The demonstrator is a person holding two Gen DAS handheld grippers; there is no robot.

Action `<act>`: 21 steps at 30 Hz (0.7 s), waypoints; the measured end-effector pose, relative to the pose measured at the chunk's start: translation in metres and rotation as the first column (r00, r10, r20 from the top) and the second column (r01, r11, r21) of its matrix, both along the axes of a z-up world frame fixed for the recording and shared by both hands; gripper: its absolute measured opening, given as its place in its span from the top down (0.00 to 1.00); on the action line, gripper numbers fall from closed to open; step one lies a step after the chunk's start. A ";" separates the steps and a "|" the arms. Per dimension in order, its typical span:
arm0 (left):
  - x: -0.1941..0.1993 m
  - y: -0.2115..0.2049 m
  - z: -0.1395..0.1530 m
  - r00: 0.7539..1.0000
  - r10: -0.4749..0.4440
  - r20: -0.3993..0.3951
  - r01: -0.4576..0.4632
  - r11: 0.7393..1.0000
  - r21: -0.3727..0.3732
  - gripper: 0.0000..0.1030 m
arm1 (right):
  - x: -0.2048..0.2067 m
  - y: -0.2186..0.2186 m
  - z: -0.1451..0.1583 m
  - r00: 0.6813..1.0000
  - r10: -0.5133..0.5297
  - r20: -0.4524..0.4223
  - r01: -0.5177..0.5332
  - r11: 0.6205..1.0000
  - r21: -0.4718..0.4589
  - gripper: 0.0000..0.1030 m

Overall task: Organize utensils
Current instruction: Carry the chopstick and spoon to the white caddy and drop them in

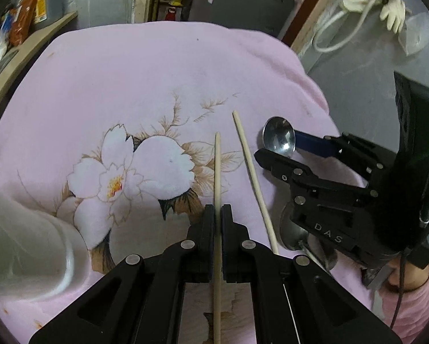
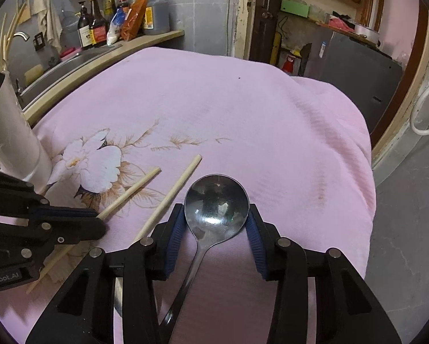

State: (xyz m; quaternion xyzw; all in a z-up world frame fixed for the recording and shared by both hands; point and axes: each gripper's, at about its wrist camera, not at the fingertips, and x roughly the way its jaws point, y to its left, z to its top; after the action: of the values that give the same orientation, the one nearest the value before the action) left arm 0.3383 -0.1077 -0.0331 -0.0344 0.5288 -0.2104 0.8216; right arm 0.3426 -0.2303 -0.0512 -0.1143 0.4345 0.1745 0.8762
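1. Chopstick [image 1: 217, 172] is sitting pinched between the narrow jaws of the left hand-held gripper [image 1: 217, 215], its tip pointing far across the pink flowered cloth [image 1: 157, 71] covering the desk.
2. Second chopstick [image 1: 251, 172] is lying loose on the cloth just to the right, angled slightly away from the held one.
3. Right hand-held gripper [image 2: 216, 218] is standing wide, its blue pads [image 2: 176, 229] flanking the bowl of a metal spoon [image 2: 216, 203]; I cannot tell whether they are touching it.
4. White cylinder [image 2: 11, 132] is standing at the left edge.
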 end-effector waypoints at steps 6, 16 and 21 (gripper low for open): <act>-0.032 0.013 0.011 0.993 0.031 0.117 -0.020 0.995 -0.097 0.98 | -0.025 -0.001 0.020 0.986 -0.012 0.166 0.012 1.000 -0.001 0.61; -0.084 0.035 0.054 0.881 0.173 0.441 -0.050 0.960 -0.275 0.98 | -0.101 0.009 0.062 0.815 0.003 0.579 -0.002 1.000 -0.003 0.61; -0.101 0.051 0.079 0.793 0.251 0.555 -0.065 0.941 -0.332 0.98 | -0.120 0.011 0.088 0.748 -0.023 0.663 -0.022 0.998 0.059 0.61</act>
State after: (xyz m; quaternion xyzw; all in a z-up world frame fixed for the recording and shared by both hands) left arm 0.2369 -0.0564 0.0460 -0.1344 0.2049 -0.2173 0.9449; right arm 0.2223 -0.2194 0.0365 -0.1409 0.0893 0.1360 0.9766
